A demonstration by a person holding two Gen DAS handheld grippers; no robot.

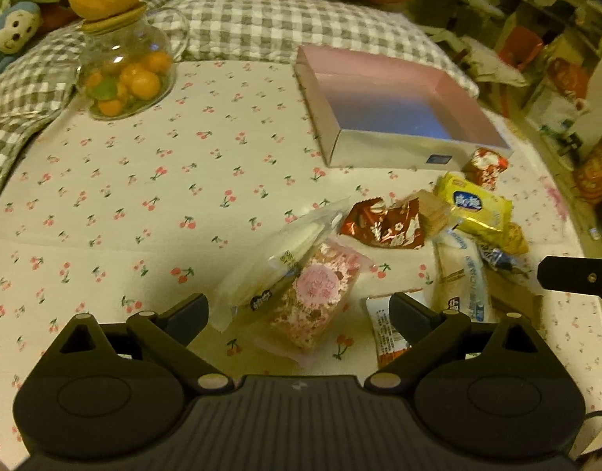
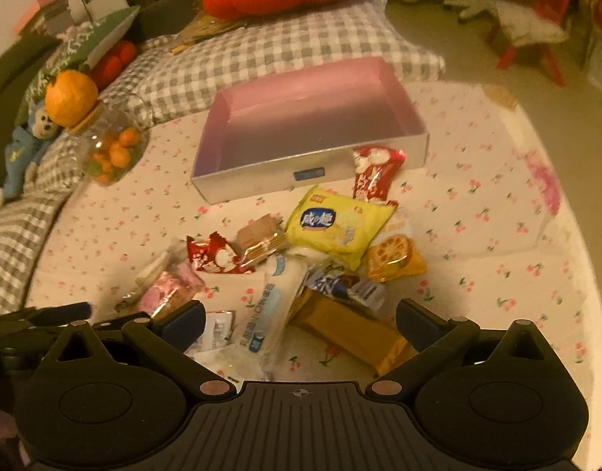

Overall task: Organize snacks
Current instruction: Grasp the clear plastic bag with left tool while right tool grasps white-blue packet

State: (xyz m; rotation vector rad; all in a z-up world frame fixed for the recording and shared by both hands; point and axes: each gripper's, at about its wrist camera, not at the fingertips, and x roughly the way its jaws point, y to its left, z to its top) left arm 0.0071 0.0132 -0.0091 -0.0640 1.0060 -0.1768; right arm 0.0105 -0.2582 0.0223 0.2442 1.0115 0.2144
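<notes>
Snacks lie in a loose heap on the cherry-print cloth (image 1: 143, 180), just in front of the open pink box (image 1: 395, 90), which holds nothing visible. Nearest the box: a red-white packet (image 2: 373, 170) touching its front wall, then the yellow packet (image 2: 338, 223) lying over its neighbours. Nearer the grippers: the pink floral packet (image 1: 314, 294) with a clear-wrapped white snack (image 1: 277, 255) against its left side, a crinkled red wrapper (image 1: 383, 223), a long white-blue packet (image 2: 273, 302) and a gold-brown bar (image 2: 352, 329).

Judgement: step in hand is the first pick. Best practice: take a top or outlying packet, not a buried one; close across the narrow width on the body, not on a flimsy sealed edge; lift clear before carrying over the box wall. Wrappers look slippery; overlapping neighbours may drag along.

Left gripper (image 1: 299, 314): jaws wide apart, holding nothing, fingers straddling the near end of the pink floral packet; contact cannot be confirmed. Right gripper (image 2: 301, 320): jaws equally wide, empty, poised over the white-blue packet and the bar.

Outward: fruit-filled glass jar (image 1: 124, 74) far left, grey checked blanket (image 1: 261, 27) behind.
</notes>
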